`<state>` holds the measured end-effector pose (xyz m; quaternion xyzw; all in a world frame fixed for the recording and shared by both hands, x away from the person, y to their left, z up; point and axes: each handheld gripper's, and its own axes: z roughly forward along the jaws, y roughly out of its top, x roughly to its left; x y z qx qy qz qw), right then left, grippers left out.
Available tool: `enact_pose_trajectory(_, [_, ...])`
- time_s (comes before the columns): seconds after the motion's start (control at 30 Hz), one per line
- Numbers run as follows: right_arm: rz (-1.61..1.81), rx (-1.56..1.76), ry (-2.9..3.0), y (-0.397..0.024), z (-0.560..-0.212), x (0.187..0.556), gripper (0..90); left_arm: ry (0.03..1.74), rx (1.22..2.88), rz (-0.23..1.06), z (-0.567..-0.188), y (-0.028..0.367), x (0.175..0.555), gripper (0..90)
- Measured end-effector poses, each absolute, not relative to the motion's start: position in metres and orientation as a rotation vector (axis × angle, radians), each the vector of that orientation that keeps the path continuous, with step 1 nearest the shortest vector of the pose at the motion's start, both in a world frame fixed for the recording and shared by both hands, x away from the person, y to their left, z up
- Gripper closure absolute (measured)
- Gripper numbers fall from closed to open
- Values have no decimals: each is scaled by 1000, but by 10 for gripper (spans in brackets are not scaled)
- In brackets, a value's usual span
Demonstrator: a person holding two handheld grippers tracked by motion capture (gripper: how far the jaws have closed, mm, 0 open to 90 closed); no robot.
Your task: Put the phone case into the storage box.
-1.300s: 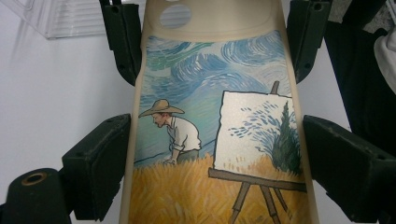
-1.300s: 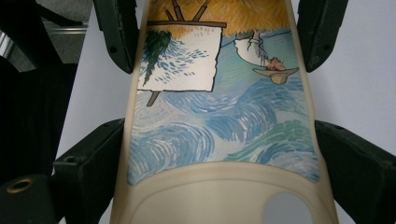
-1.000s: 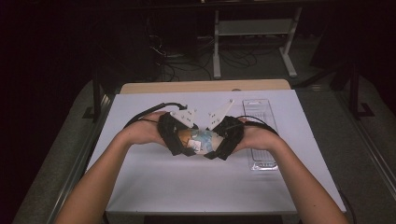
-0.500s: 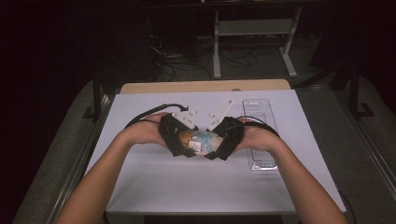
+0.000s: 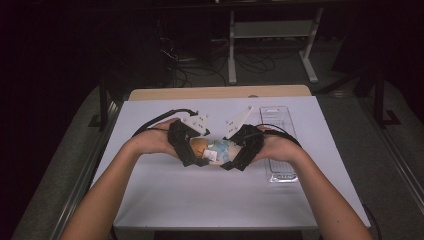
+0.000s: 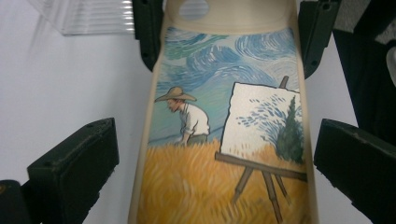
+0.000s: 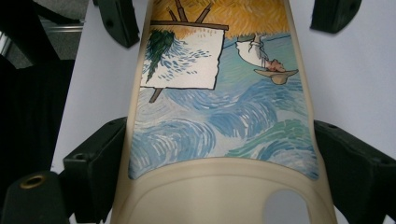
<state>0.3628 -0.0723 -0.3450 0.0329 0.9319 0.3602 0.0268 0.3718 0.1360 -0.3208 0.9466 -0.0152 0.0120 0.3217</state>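
A cream phone case (image 5: 215, 149) printed with a painter, an easel and a wheat field lies level between both grippers at the middle of the white table. My right gripper (image 7: 219, 158) is shut on its camera-hole end, with both jaws pressed against the case's side rims. My left gripper (image 6: 219, 154) straddles the other end of the phone case (image 6: 224, 140). Its jaws have just been opening and now stand a little clear of the rims on both sides. From above, the left gripper (image 5: 200, 152) and the right gripper (image 5: 231, 152) face each other, tips nearly meeting.
A clear plastic tray (image 5: 279, 145) lies on the white sheet (image 5: 220, 200) just right of my right hand; its ribbed corner (image 6: 88, 16) shows beyond the left gripper. Black cables loop behind both grippers. A wooden table edge (image 5: 220, 92) runs along the back.
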Motion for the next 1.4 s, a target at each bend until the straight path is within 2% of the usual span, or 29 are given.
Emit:
enact_pose_trajectory(0.7, [1123,327,2810,-99,-360,365,99,318,2362,148,-336,183,366,0])
enact_pose_trajectory(1.4, [1177,559,2752,-118,-369,358,98,521,2255,214,-363,195,357,0])
